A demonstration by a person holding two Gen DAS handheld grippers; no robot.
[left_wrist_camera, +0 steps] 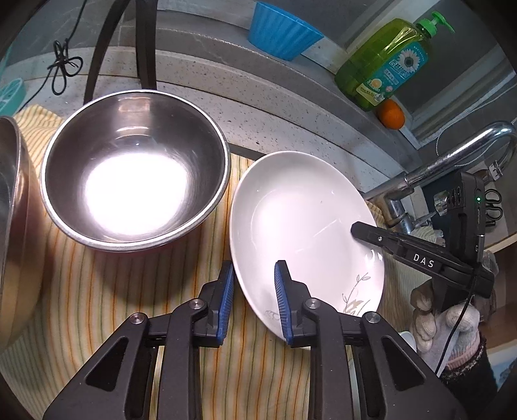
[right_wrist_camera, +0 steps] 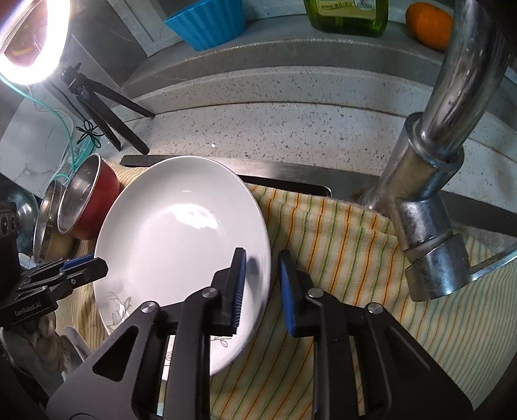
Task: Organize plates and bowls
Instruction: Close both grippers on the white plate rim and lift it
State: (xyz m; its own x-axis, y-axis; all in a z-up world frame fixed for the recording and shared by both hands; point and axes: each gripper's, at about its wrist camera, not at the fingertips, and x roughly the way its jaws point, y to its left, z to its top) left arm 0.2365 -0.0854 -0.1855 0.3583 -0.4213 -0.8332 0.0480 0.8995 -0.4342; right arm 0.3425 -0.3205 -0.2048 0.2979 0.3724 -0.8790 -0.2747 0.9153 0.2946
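Observation:
A white plate [left_wrist_camera: 300,223] with a grey leaf print lies tilted on the striped yellow towel [left_wrist_camera: 113,297]. My left gripper [left_wrist_camera: 253,274] is open, its fingers on either side of the plate's left rim. My right gripper [right_wrist_camera: 262,261] is open, its fingers on either side of the plate's [right_wrist_camera: 181,232] right rim; it also shows in the left wrist view [left_wrist_camera: 358,231]. A steel bowl [left_wrist_camera: 135,181] stands upright to the left of the plate. Another steel bowl [left_wrist_camera: 9,210] shows at the far left edge.
A chrome tap [right_wrist_camera: 433,200] rises close on the right. A red-sided bowl [right_wrist_camera: 87,197] lies tilted beyond the plate. On the ledge behind stand a blue cup [left_wrist_camera: 281,29], a green soap bottle [left_wrist_camera: 384,61] and an orange [left_wrist_camera: 391,113]. A tripod [right_wrist_camera: 103,106] stands on the counter.

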